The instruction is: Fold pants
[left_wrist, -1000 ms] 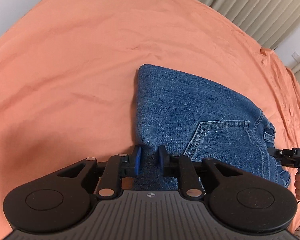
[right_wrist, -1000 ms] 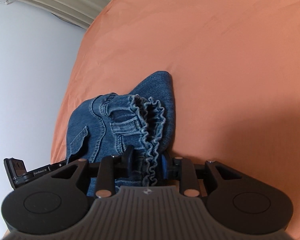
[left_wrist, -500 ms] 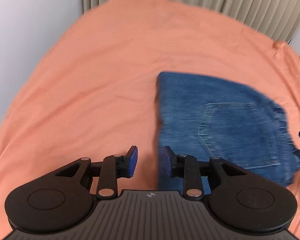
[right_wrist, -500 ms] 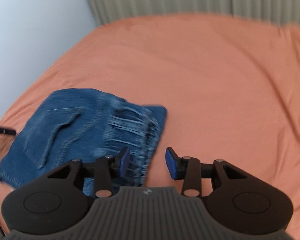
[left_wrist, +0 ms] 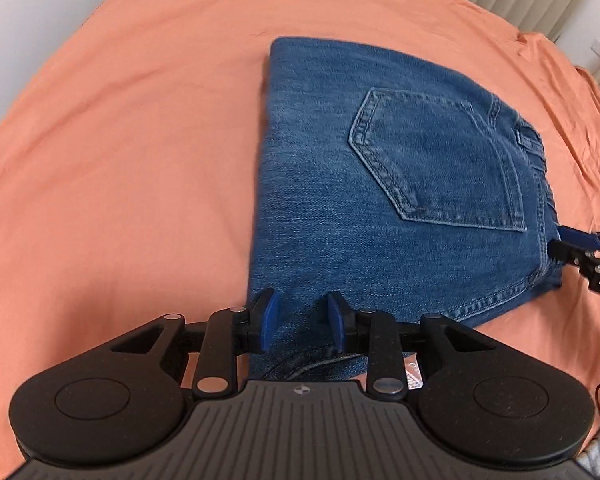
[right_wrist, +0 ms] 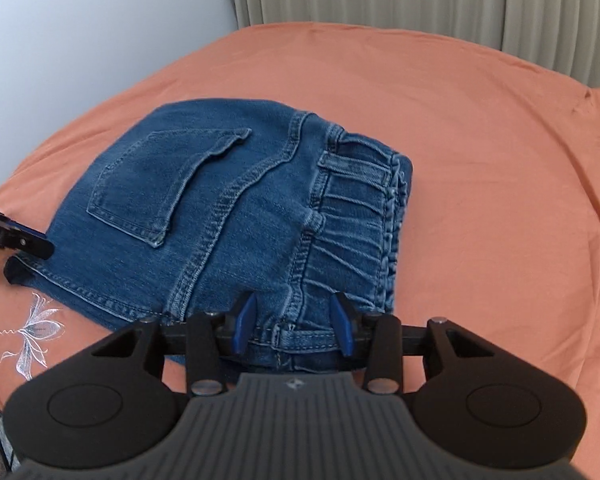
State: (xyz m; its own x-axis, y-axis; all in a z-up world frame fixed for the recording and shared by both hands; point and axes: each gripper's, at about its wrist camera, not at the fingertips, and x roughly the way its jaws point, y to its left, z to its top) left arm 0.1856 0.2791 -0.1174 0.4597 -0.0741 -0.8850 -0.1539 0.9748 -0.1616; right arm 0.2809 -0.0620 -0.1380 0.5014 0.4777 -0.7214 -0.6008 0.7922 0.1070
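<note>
The left gripper (left_wrist: 302,326) and right gripper (right_wrist: 294,328), both spread and pinching nothing, hover at the near edge of the folded jeans (left_wrist: 400,184), which lie flat on the orange bedsheet (left_wrist: 120,160), long axis running left to right.

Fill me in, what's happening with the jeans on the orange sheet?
A person is folding jeans on the orange bedsheet, one hand-held gripper per hand. The jeans lie as a compact folded bundle, back pocket up. The left hand-held gripper and right hand-held gripper both sit open at the bundle's near edge, jaws having just been opening; denim shows between them, but neither pinches it.
</note>
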